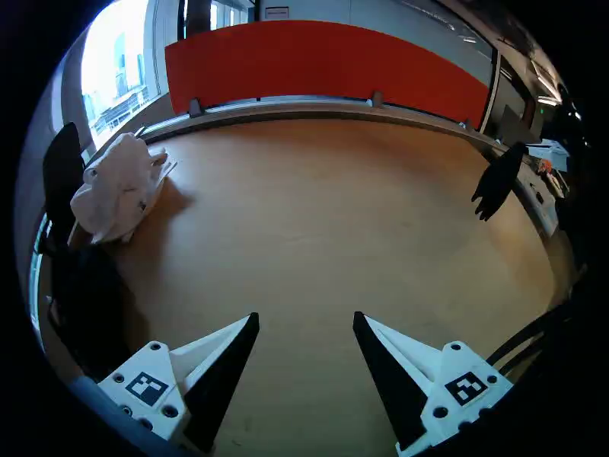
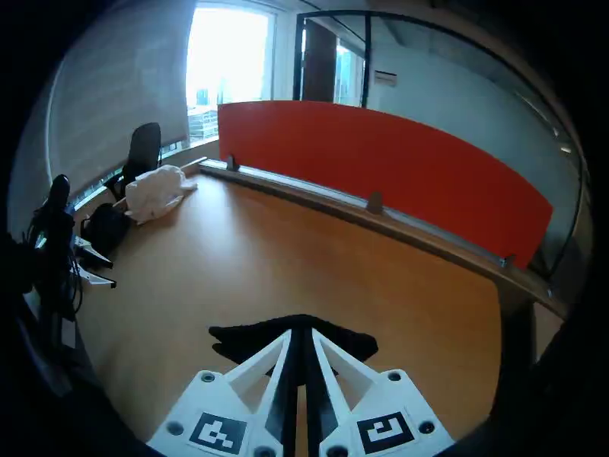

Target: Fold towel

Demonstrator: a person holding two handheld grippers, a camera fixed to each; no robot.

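The pale wooden tabletop (image 1: 327,228) spreads wide ahead of me, and a long red partition (image 1: 320,61) runs along its far edge. At the far left corner sits a rumpled white cloth heap (image 1: 118,186), with a black office chair (image 2: 141,156) just behind it in the right gripper view.

The black towel (image 2: 243,339) is small, dark and limp. In the right gripper view it bunches into an uneven band with ragged edges, spilling out to the left and right of my right gripper (image 2: 304,331). Those fingers are pressed together on it, pinching it at their tips near the near edge of the tabletop. I cannot tell whether its loose ends rest on the wood or hang just above it.

In the left gripper view a dark drooping shape (image 1: 496,183) at the far right looks like the same towel, though I am not sure.

My left gripper (image 1: 306,316) has its fingers spread wide apart, gripping nothing, with bare wood between them and the towel well off to their right.
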